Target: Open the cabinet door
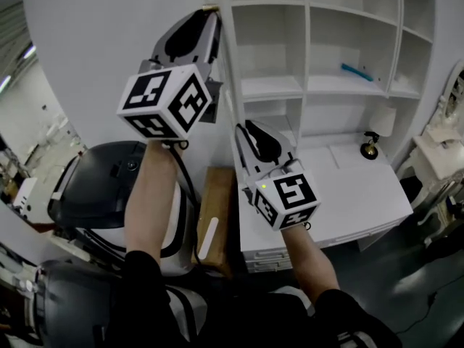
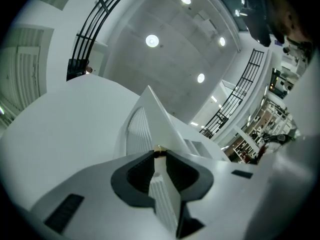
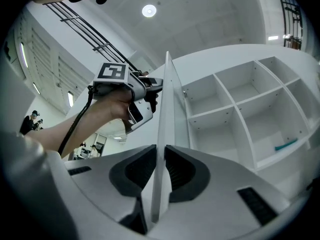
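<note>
The white cabinet door [image 1: 94,64] stands swung out to the left of the open shelf unit [image 1: 319,42]. My left gripper [image 1: 212,20] is shut on the door's free edge near its top, by a small brass fitting [image 2: 159,149]. In the left gripper view the door edge [image 2: 162,194] runs between the black pads of my left gripper [image 2: 159,155]. Lower on the same edge my right gripper [image 1: 243,133] is shut. The right gripper view shows the door edge [image 3: 165,99] clamped in my right gripper [image 3: 160,151], with the left gripper [image 3: 150,84] above it.
A teal object [image 1: 357,72] lies on a middle shelf. A small brass item [image 1: 370,148] stands on the white desk top [image 1: 348,187] with drawers below. A black and white chair [image 1: 101,187] and a wooden panel [image 1: 215,216] are lower left. White furniture [image 1: 442,151] stands at right.
</note>
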Demonstrator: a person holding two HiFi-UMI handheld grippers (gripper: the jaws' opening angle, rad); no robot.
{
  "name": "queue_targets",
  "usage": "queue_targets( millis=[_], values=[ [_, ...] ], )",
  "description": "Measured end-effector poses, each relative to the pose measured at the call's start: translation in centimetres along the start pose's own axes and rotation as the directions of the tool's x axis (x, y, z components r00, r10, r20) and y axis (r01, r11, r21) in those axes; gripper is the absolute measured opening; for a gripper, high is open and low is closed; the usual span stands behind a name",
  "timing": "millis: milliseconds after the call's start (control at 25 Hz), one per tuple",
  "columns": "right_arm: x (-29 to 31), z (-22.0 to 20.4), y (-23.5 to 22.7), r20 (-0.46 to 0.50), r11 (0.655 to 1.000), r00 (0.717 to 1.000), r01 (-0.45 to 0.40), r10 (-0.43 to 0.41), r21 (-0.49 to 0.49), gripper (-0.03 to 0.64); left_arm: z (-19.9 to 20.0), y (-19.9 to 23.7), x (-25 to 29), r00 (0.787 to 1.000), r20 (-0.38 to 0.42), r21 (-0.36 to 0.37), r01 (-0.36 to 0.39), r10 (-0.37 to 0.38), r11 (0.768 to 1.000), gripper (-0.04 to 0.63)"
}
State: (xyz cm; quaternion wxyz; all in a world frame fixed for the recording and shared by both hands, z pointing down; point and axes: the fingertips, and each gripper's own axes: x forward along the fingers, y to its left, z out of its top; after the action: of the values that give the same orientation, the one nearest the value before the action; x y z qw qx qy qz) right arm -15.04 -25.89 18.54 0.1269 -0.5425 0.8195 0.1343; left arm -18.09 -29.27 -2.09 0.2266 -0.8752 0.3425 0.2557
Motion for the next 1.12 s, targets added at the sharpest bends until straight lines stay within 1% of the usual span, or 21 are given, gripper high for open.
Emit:
queue_targets(
  millis=[120,320,360,440,520,680,840,960,1120],
  values=[
    [0.9,-0.4,1.9,-0.003,1.000,1.000,-0.030,0.030,-0.005,0.072,0.1,1.7,-1.1,1.000,-0.009,0.018,-0.030,0.030,0.999,0.074],
    [1.8,-1.5,4.0,-0.016,0.998,0.998,-0.055,0.055,-0.011,0.052,0.0,3.9,-2.4,0.997,-0.029,0.023,-0.064,0.065,0.998,0.064],
    [1.8,-1.6,4.2,-0.014,0.998,0.998,-0.055,0.055,-0.011,0.051,-0.1,4.2,-2.6,0.997,-0.028,0.019,-0.068,0.068,0.998,0.061],
    [1.7,-1.8,4.3,-0.005,0.999,0.999,-0.047,0.047,-0.008,0.051,-0.3,4.5,-3.3,0.997,-0.026,0.013,-0.070,0.070,0.997,0.029],
    [1.5,-1.8,4.4,-0.001,0.999,0.999,-0.047,0.047,-0.006,0.051,-0.9,4.5,-4.2,0.997,-0.028,0.005,-0.072,0.072,0.997,0.028],
    [1.3,-1.9,4.3,0.003,0.998,0.998,-0.064,0.064,-0.016,0.046,-3.1,4.1,-6.0,0.996,-0.056,-0.018,-0.075,0.074,0.997,0.024],
    [0.6,-1.6,4.3,0.032,0.995,0.999,-0.040,0.043,-0.087,0.023,-6.3,4.2,-7.9,0.989,-0.114,-0.030,-0.103,0.099,0.994,0.014],
    [-0.1,-1.1,4.4,0.065,0.996,0.997,-0.042,0.047,-0.079,0.023,-8.2,4.1,-9.5,0.984,-0.148,-0.045,-0.111,0.103,0.993,0.012],
    [-1.2,-0.9,3.5,0.078,0.998,0.997,-0.021,0.026,-0.067,0.023,-9.8,3.4,-11.5,0.981,-0.161,-0.095,-0.122,0.105,0.988,0.012]
  ],
)
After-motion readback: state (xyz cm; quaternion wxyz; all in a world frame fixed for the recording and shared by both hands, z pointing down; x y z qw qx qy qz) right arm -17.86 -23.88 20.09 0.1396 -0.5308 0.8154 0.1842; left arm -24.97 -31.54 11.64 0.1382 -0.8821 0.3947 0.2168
